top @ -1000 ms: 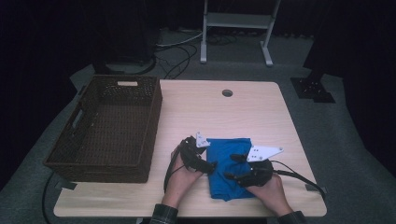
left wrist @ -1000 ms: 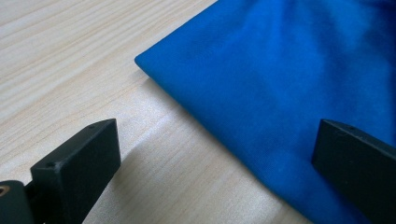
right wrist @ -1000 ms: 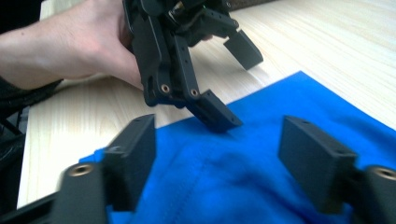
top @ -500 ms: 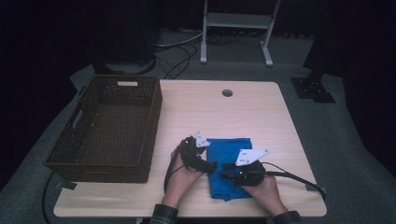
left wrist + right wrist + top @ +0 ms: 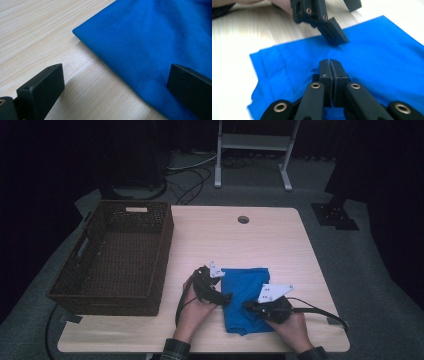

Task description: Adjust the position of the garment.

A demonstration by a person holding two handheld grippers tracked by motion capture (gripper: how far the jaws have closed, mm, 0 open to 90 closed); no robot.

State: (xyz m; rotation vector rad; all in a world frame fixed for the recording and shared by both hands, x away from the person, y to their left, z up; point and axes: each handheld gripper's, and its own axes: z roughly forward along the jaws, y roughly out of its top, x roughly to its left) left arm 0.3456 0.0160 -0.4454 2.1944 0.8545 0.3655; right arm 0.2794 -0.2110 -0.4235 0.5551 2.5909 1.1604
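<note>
A folded blue cloth (image 5: 245,290) lies near the table's front edge, between the person's two hands. My left gripper (image 5: 223,298) is at the cloth's left edge and stands open (image 5: 115,92). In the left gripper view one jaw is over bare wood and the other rests on the blue cloth (image 5: 150,50). My right gripper (image 5: 249,305) lies low on the cloth, its jaws shut (image 5: 330,65), and the blue cloth (image 5: 374,52) puckers toward their tips. In the right gripper view one fingertip (image 5: 334,33) of the left gripper presses on the cloth just ahead.
A dark wicker basket (image 5: 90,270) stands on the left part of the wooden table (image 5: 240,245). A round cable hole (image 5: 243,219) sits near the far edge. A metal stand (image 5: 252,142) and cables are on the floor behind.
My right gripper has slid left, from the cloth's right edge onto its middle. The left gripper has hardly moved.
</note>
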